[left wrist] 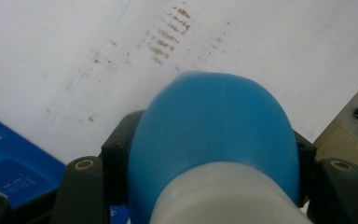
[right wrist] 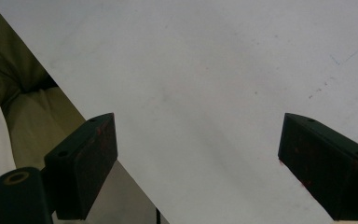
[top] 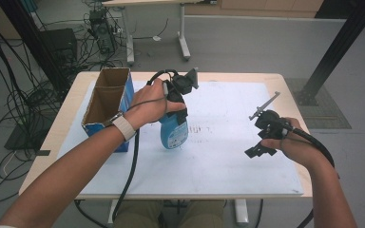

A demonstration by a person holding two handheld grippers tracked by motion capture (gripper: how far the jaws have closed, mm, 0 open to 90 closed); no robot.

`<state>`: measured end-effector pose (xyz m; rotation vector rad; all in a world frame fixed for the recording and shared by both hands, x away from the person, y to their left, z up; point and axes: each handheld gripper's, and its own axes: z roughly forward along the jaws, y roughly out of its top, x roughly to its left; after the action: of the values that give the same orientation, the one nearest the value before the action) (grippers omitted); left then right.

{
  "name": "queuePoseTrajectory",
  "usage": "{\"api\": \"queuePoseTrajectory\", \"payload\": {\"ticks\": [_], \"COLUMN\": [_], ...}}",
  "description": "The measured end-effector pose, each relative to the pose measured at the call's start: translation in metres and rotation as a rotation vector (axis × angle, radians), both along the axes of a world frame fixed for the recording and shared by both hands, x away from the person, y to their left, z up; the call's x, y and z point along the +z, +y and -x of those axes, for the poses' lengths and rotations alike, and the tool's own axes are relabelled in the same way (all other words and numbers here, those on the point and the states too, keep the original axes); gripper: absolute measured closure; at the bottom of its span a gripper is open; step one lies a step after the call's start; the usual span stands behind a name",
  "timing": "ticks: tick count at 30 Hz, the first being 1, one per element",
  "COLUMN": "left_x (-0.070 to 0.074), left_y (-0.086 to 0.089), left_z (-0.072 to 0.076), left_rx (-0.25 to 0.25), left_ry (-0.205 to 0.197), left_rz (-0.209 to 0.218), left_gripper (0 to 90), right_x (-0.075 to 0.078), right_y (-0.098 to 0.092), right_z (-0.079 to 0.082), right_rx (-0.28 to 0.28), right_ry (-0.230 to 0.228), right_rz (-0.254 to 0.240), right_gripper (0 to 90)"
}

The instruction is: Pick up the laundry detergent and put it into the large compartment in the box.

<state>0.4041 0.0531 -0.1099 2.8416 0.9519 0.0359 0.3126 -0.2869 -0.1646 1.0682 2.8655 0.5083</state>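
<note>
An open cardboard box [top: 105, 102] with blue sides stands by the table's [top: 275, 80] far left corner; its inside looks bare. Just right of it, the left claw [top: 177, 111] grips a blue bottle [top: 173, 130] around its upper part, base toward the white mat [top: 228, 156]. The right claw [top: 261, 142] hangs wide apart near the right edge, holding nothing.

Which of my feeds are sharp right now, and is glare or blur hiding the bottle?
High view: even light, no glare, soft but readable; the blue bottle in the left gripper is clear beside the cardboard box. Left gripper view: the bottle sits so close that it is out of focus. Right gripper view: the right gripper jaws look sharp over the white mat.
</note>
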Motion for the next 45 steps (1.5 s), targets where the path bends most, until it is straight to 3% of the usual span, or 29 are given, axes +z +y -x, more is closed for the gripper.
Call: {"api": "queuePoseTrajectory", "payload": {"ticks": [13, 18, 24, 33, 40, 45], "left_x": [0.026, 0.04, 0.054, 0.075, 0.094, 0.104], "left_y": [0.006, 0.005, 0.009, 0.011, 0.016, 0.011], "left_z": [0.005, 0.009, 0.009, 0.017, 0.019, 0.024], "left_rx": [0.029, 0.034, 0.071, 0.108, 0.141, 0.152], "left_ry": [-0.011, -0.033, -0.027, -0.062, -0.068, -0.085], "left_rz": [-0.009, -0.022, -0.016, -0.022, -0.009, -0.029], "left_gripper": [38.4, 38.4, 38.3, 38.3, 38.2, 38.2], "right_x": [0.004, 0.006, 0.008, 0.011, 0.015, 0.017], "right_y": [0.003, 0.003, 0.005, 0.006, 0.006, 0.003], "right_z": [0.004, 0.005, 0.006, 0.009, 0.011, 0.014], "right_rx": [0.004, 0.007, 0.013, 0.024, 0.03, 0.034], "right_ry": [-0.011, -0.017, -0.026, -0.037, -0.048, -0.06], "right_rz": [0.005, 0.001, 0.001, -0.002, -0.004, -0.014], "right_gripper": [11.7, 11.7, 11.7, 11.7, 11.7, 11.7]}}
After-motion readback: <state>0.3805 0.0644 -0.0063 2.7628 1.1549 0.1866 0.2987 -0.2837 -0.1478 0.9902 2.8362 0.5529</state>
